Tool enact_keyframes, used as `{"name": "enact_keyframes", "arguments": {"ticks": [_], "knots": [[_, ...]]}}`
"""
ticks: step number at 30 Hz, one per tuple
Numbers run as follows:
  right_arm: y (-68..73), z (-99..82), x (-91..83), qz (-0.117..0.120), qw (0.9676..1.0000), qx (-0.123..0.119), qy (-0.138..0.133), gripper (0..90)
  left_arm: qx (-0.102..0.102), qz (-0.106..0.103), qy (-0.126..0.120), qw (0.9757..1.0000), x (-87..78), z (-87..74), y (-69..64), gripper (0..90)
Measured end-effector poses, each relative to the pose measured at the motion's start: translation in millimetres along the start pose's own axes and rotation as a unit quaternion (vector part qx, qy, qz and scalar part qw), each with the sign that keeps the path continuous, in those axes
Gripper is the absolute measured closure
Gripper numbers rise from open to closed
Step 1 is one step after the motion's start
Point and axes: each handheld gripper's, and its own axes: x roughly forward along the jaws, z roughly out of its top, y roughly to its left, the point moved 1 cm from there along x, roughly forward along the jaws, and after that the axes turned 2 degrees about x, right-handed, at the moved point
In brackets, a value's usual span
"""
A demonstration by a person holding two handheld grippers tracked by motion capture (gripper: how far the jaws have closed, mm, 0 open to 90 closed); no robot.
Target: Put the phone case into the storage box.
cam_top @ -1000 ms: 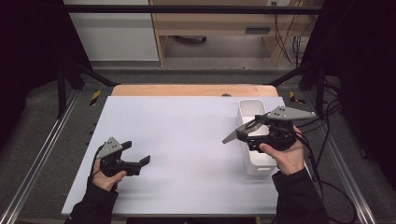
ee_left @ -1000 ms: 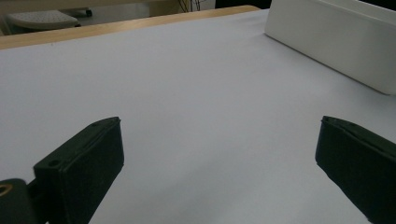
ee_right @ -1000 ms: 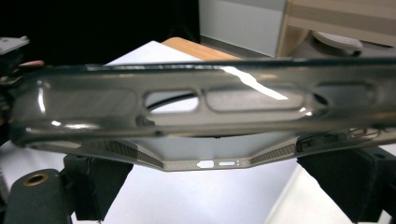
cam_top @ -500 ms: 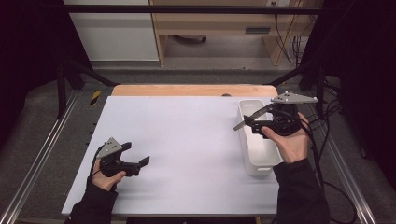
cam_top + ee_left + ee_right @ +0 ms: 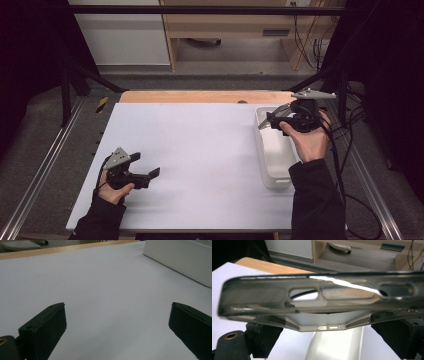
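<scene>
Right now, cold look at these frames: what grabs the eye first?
The right gripper, raised over the far end of the white tray at the table's right side, shut on a clear phone case that spans the right gripper view. Then the left gripper, open and empty, low over the white table near its front left.

phone case point(image 5: 322, 302) | clear, glossy | held level | above white tray point(image 5: 276, 160)

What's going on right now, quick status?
Right gripper shut on phone case, above white bin. Left gripper open, empty, low over table. Nothing in the way.
</scene>
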Motion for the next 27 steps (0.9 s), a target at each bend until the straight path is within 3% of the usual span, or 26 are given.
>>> {"name": "enact_keyframes", "arguments": {"ticks": [8,27], "knots": [[-5.5,6.9,15.6,-0.034,0.9993,0.005,0.011,11.9,0.001,0.000,0.001,1.0000,0.4,-0.2,0.3,0.8],[-10.1,7.2,56.7,-0.092,0.9940,0.048,0.032,11.7,0.003,0.000,0.003,1.0000,1.6,-0.7,0.1,0.8]]}}
